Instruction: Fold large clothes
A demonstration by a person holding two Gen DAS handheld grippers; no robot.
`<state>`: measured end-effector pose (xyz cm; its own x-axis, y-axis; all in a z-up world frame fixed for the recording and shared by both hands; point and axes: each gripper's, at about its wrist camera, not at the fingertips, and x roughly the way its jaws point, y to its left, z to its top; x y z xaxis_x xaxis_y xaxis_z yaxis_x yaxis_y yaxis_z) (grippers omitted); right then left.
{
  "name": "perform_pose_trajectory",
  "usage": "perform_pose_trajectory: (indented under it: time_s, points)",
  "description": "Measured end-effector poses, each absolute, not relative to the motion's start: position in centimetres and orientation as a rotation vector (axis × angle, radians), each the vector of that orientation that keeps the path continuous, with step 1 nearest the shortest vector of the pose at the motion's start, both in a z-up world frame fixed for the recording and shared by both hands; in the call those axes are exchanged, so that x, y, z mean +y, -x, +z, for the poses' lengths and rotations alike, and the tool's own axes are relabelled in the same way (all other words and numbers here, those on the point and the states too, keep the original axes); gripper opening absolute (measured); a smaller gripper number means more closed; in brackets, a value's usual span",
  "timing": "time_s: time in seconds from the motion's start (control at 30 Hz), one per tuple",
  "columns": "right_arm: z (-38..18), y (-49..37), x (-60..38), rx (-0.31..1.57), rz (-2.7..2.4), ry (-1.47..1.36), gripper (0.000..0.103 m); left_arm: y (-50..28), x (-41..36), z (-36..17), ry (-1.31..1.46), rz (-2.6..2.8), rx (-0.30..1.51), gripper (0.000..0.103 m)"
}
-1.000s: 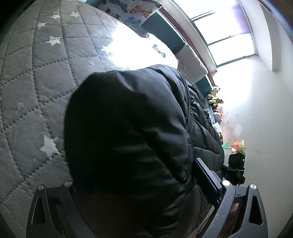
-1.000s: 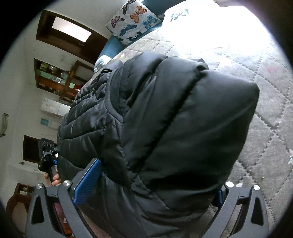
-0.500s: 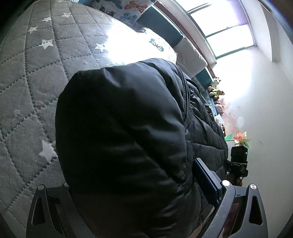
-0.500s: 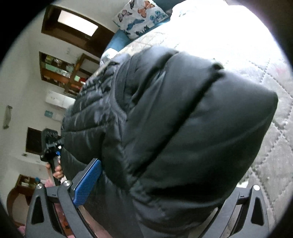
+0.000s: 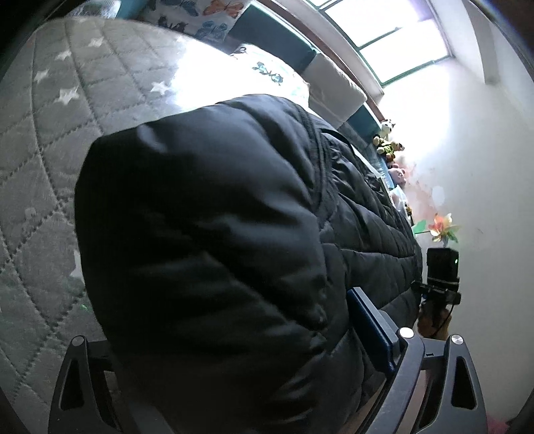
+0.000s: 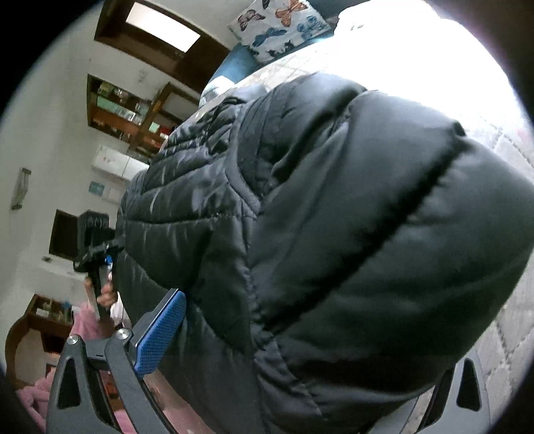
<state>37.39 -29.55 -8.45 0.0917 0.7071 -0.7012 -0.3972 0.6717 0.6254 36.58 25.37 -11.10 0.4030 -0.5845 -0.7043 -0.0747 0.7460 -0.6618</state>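
The left tongs (image 5: pixel 233 377) have black skeletal finger frames with triangular cutouts, silver round screw heads and a dark blue pad (image 5: pixel 370 327). The right tongs (image 6: pixel 293 377) match, their blue pad (image 6: pixel 160 334) dimpled. A pink sleeve (image 6: pixel 83 325) shows.

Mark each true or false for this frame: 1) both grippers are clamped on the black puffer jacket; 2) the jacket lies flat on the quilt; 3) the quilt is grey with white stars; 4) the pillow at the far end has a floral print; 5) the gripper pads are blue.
1) True. The left gripper and the right gripper each have the black puffer jacket bunched between their fingers.
2) False. The jacket is gathered into a thick bulge at both grippers, not spread flat.
3) True. The quilt is grey, diamond-stitched, with white stars.
4) False. The pillow is printed with butterflies.
5) True. A blue pad shows on the right gripper, another on the left.
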Motion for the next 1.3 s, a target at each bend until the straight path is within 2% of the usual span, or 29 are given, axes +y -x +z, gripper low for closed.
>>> perform_pose_trajectory:
  time_s: [0.23, 0.3, 0.33, 0.4, 0.47, 0.6, 0.83, 0.9, 1.3]
  points:
    - [-9.4, -39.3, -30.4, 1.206, 0.84, -0.417, 0.103, -37.7, 24.9, -11.1, 0.697, -0.315, 1.134, 0.099]
    - [-9.2, -39.0, -30.2, 1.194, 0.823, -0.404, 0.101, -37.0, 24.0, -10.1, 0.65, -0.289, 1.116, 0.092]
    - [-9.0, -38.6, -30.2, 1.19, 0.815, -0.391, 0.097, -36.8, 23.4, -9.3, 0.624, -0.277, 1.101, 0.089]
    - [-7.9, -37.9, -30.5, 1.165, 0.799, -0.373, 0.076, -36.3, 22.7, -7.9, 0.579, -0.266, 1.076, 0.078]
    - [-6.6, -37.2, -30.4, 1.137, 0.792, -0.355, 0.064, -35.9, 21.6, -6.2, 0.539, -0.254, 1.058, 0.072]
    - [-3.6, -34.9, -30.3, 1.066, 0.76, -0.28, 0.054, -35.0, 18.6, -2.7, 0.431, -0.249, 1.018, 0.061]
    - [0.7, -32.8, -32.0, 0.955, 0.678, -0.22, 0.049, -36.7, 11.8, 1.4, 0.341, -0.296, 0.986, 0.051]
    - [1.4, -32.5, -33.0, 0.933, 0.652, -0.215, 0.049, -38.1, 9.2, 2.5, 0.36, -0.343, 0.973, 0.041]
    - [4.4, -34.7, -40.5, 0.791, 0.459, -0.239, 0.047, -49.9, -7.0, 7.9, 0.287, -0.474, 0.943, 0.038]
